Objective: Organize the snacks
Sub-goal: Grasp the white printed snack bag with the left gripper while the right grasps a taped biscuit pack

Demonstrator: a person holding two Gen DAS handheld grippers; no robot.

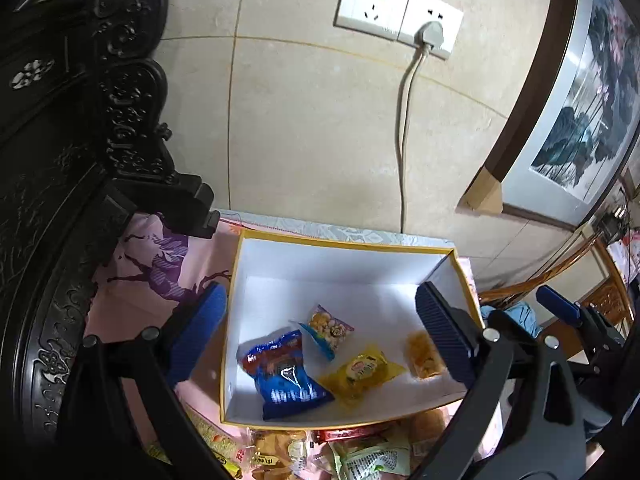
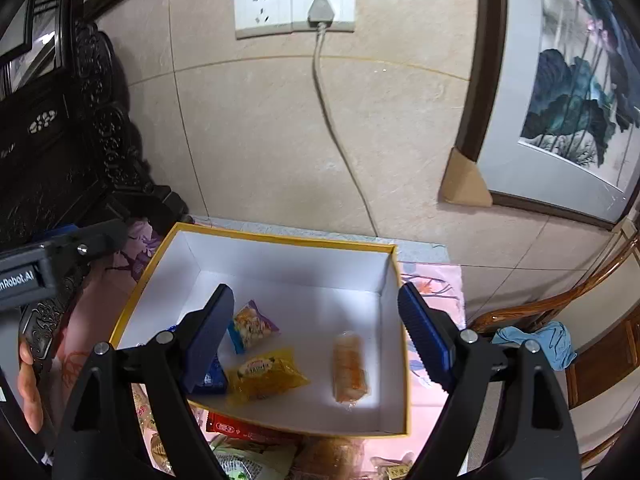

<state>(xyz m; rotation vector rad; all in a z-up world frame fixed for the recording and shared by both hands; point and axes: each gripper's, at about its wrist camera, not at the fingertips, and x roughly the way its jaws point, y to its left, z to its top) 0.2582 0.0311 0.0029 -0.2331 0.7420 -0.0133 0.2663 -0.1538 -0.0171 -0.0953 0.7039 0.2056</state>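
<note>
Both the left gripper (image 1: pixel 320 332) and right gripper (image 2: pixel 316 340) hang wide open, empty, over the box (image 1: pixel 344 245); loose snack packets (image 1: pixel 360 460) just beside it look light, crinkly, slippery, so they'd best pinch one mid-body

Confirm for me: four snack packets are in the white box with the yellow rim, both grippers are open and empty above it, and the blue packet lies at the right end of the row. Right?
Not quite. The blue packet lies at the left end of the row, as the left wrist view shows; the orange packet is at the right end. The rest holds: four packets in the box, with the left gripper and right gripper open and empty.
</note>
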